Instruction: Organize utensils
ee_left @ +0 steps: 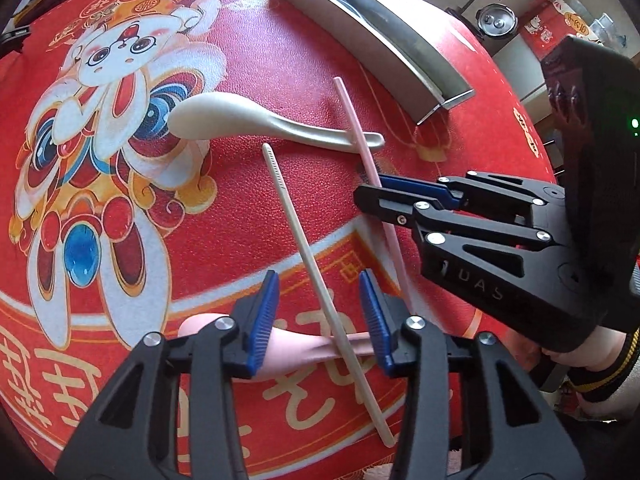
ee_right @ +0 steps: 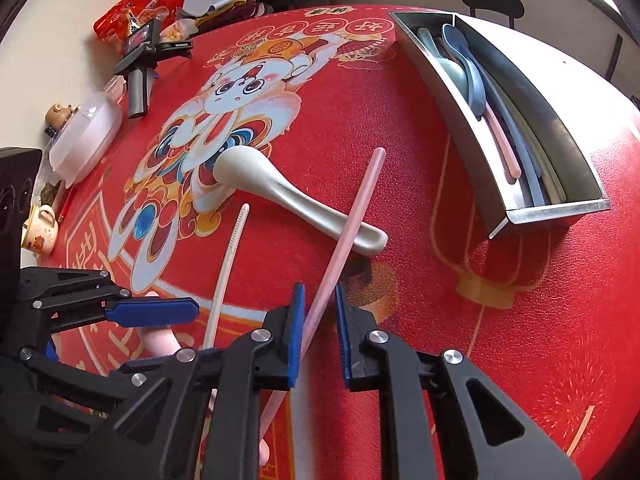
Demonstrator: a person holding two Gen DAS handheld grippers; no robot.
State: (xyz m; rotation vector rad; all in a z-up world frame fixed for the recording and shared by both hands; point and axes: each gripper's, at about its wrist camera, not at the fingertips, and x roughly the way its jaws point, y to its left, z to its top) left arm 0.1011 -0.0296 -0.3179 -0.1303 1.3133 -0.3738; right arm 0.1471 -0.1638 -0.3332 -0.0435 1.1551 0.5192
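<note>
My left gripper (ee_left: 320,320) hangs open over the red printed tablecloth (ee_left: 248,208). A cream chopstick (ee_left: 296,232) runs diagonally between its blue pads without touching them, and a pink spoon (ee_left: 304,354) lies crosswise underneath. My right gripper (ee_right: 320,332) is shut on a pink chopstick (ee_right: 356,208), whose far part rests across the handle of a white spoon (ee_right: 280,192). In the left wrist view the right gripper (ee_left: 370,188) pinches that pink chopstick (ee_left: 356,120) just beyond the white spoon (ee_left: 224,116). A metal tray (ee_right: 556,212) at the right holds blue spoons and several chopsticks.
Along the table's left edge stand a white lidded dish (ee_right: 86,136), a small cup (ee_right: 40,232), a black camera on a handle (ee_right: 138,64) and a red packet (ee_right: 132,12). A dark chair (ee_right: 492,0) stands behind the tray. A person's hand and cuffed sleeve (ee_left: 600,368) hold the right gripper.
</note>
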